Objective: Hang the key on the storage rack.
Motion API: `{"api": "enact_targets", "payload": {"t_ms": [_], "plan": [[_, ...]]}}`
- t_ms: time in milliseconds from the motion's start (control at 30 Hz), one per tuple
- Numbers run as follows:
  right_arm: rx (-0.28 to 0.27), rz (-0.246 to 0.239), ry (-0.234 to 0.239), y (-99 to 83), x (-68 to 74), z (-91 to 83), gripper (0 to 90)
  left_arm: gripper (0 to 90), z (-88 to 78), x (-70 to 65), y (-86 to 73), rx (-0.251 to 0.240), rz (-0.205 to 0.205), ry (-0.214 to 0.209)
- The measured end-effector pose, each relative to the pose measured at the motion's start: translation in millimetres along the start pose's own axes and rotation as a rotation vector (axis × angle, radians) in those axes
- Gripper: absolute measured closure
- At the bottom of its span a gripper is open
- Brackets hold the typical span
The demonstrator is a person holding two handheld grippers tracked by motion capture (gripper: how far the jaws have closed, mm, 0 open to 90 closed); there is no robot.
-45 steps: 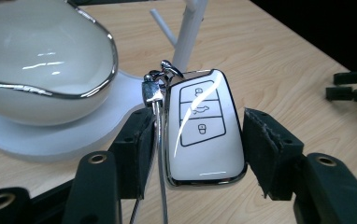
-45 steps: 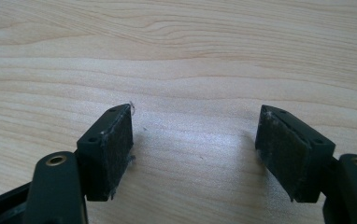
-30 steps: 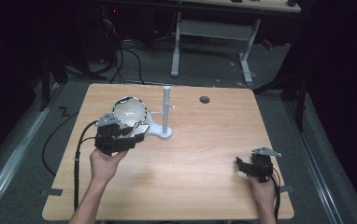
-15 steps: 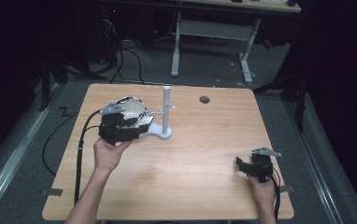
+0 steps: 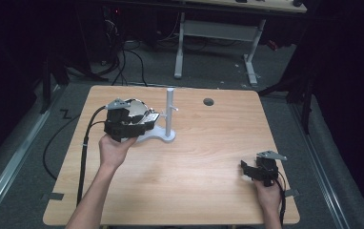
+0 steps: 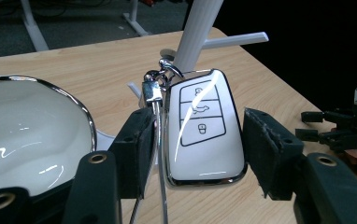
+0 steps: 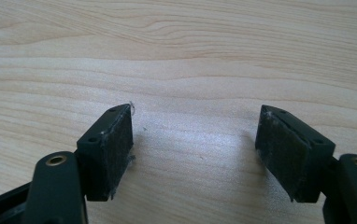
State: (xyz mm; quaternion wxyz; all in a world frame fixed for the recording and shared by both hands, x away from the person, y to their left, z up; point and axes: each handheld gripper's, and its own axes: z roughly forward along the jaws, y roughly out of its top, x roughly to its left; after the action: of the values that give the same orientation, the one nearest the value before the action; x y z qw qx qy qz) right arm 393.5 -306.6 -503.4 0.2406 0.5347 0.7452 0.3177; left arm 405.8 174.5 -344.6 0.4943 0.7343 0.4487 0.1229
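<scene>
We see the left claw [image 6: 197, 140] clenched on a white car key fob [image 6: 203, 128], its pads pressing the fob's two long edges, the button face toward the camera. The fob's metal ring [image 6: 160, 77] lies just beside the white stand [image 5: 169, 117], whose short peg [image 6: 235, 39] projects above and behind it; a glossy white dish [image 6: 29, 135] sits at the left. We judge the step in hand to be hanging the fob: next, the ring must rise to the peg's tip and slide over it before any release. The right claw [image 7: 195, 144] hovers released, well apart, over bare tabletop [image 5: 204, 162].
</scene>
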Motion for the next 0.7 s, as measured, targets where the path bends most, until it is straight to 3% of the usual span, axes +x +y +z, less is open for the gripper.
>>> {"api": "enact_targets", "payload": {"t_ms": [433, 700], "plan": [[0.0, 0.0, 0.0, 0.0, 0.0, 0.0, 27.9, 45.2, 11.4, -7.7, -1.5, 0.019, 0.035, 0.013], [0.0, 0.0, 0.0, 0.0, 0.0, 0.0, 27.9, 45.1, 17.3, -10.4, -11.3, 0.01, 0.041, 0.022]]}}
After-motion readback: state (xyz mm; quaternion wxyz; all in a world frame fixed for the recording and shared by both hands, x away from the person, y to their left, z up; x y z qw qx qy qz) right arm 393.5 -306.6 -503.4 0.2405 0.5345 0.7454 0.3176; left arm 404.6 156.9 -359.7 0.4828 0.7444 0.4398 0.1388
